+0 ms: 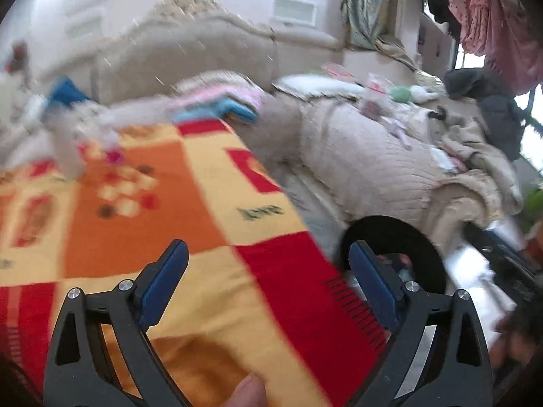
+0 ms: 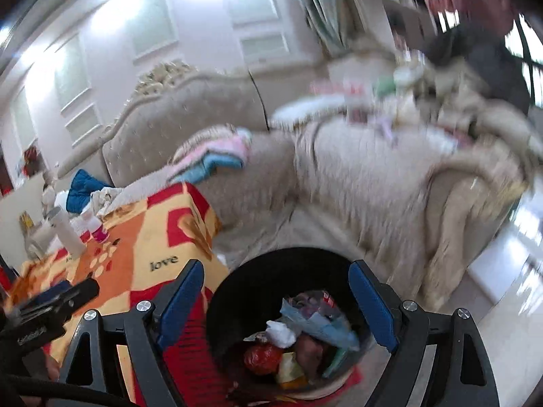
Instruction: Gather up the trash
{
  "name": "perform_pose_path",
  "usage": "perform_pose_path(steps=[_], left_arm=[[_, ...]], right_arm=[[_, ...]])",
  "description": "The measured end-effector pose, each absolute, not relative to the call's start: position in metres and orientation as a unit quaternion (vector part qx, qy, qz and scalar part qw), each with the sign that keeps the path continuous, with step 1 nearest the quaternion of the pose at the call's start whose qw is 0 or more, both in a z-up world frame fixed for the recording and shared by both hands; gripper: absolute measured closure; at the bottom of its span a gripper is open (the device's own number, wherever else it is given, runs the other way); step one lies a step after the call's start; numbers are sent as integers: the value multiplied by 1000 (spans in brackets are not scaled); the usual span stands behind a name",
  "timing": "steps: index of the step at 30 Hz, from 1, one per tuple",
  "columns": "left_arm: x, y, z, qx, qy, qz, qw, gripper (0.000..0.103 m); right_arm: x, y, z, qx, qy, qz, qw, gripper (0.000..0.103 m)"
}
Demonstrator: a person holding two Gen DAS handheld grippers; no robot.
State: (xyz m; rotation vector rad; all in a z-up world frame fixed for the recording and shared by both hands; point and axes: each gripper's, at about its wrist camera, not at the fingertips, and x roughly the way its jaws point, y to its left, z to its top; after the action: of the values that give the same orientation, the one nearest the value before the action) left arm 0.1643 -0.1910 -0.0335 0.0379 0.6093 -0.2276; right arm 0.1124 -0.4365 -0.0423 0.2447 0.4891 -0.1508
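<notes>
Both grippers stood with jaws wide and nothing between them. My left gripper (image 1: 268, 254) hung over the blanket (image 1: 142, 203), a red, orange and yellow checked one draped across the worktop, and a fingertip (image 1: 247, 391) showed at the bottom edge of that view. My right gripper (image 2: 275, 271) hung above the bin (image 2: 230, 291), a black round one standing on the floor just beside the worktop's blanketed edge. In the left view only part of the bin's rim (image 1: 424, 247) showed, behind the right-hand finger.

The trash (image 2: 298, 339) lay inside the bin: a crumpled white wad, pale blue plastic, something red and something yellow, piled together (I could not tell the pieces apart any better than that). Seen from the right wrist, the left gripper's dark body (image 2: 51, 308) sat low at the left, over the blanket.

On the far end of the worktop stood a white bottle (image 2: 66, 234) with a small pink-based cup (image 2: 98, 230) near it. Behind ran a beige sofa (image 2: 356, 176) with folded pink and blue cloths (image 2: 217, 156) on its seat. Much of both views was blurred.
</notes>
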Motion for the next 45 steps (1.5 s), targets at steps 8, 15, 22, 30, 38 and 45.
perform_pose_path(steps=[8, 15, 22, 30, 38, 45], left_arm=[[76, -168, -10, 49, 315, -86, 944, 7], [52, -173, 12, 47, 358, -98, 927, 7], [31, -183, 21, 63, 351, -105, 928, 7], [27, -184, 20, 71, 346, -114, 929, 7], [28, -183, 21, 63, 350, -119, 927, 7], [28, -184, 20, 62, 354, -123, 925, 7]], right_arm=[[25, -391, -20, 53, 275, -111, 954, 15], [-5, -377, -3, 55, 330, -104, 937, 13], [-28, -372, 12, 46, 317, -114, 940, 11], [-34, -376, 17, 48, 314, -119, 941, 11], [-32, -375, 17, 48, 313, -115, 942, 11], [-31, -373, 17, 47, 313, -113, 942, 11]])
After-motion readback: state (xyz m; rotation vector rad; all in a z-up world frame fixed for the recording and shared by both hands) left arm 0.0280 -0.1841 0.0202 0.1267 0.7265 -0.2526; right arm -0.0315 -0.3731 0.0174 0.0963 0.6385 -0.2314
